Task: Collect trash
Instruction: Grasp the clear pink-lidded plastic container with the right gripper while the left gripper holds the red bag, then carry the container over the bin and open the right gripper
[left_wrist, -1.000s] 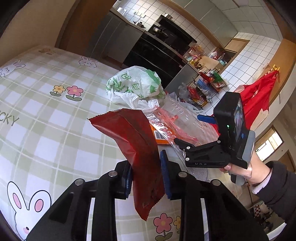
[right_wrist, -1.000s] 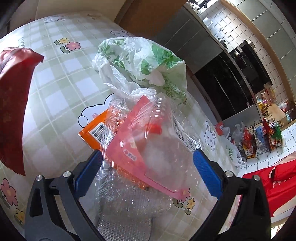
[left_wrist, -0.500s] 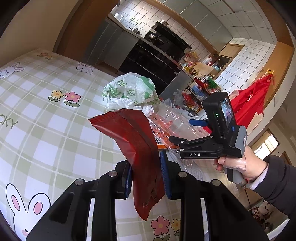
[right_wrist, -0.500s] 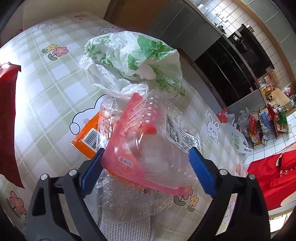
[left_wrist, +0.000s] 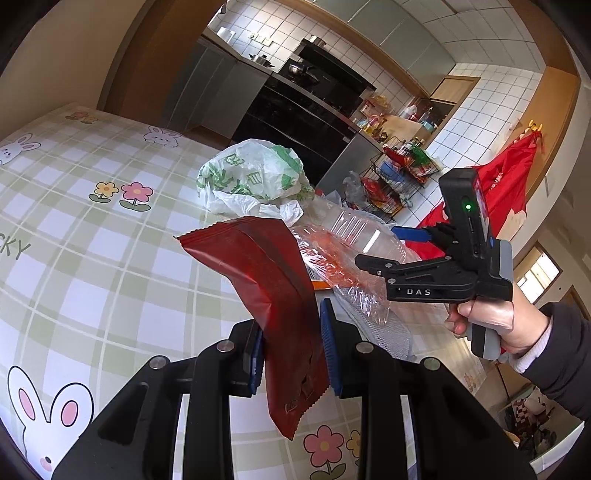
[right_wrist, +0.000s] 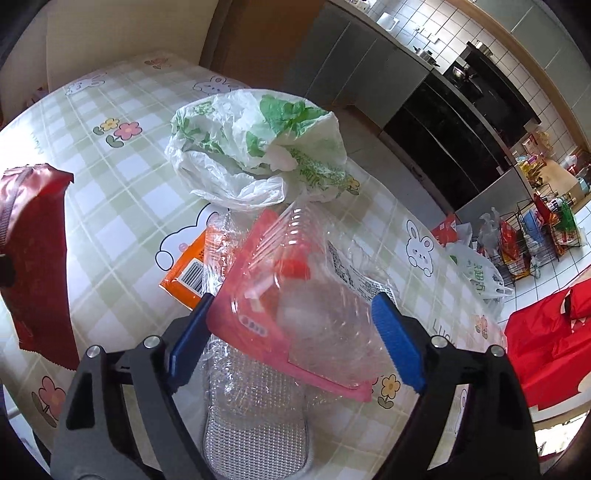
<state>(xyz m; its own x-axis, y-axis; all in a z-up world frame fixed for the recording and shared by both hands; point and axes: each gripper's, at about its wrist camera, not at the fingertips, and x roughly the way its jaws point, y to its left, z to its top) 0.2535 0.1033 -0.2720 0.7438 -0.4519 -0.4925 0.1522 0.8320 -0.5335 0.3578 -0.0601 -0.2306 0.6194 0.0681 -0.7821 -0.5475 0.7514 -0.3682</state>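
One "DAS" marking on right tool (left_wrist: 397, 254).

L gripper (left_wrist: 291, 347) clamped, R gripper (right_wrist: 295, 339) jaws spread wide.

one red wrapper (left_wrist: 273, 280), one orange packet (right_wrist: 190, 271), one white-and-green bag (right_wrist: 255, 147), one clear container (right_wrist: 306, 299)

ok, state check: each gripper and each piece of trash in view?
left gripper: shut on red wrapper, lifted off table
right gripper: open, straddling pink-and-clear plastic package
green-and-white plastic bag: crumpled, on table
orange packet: flat, partly under the plastic
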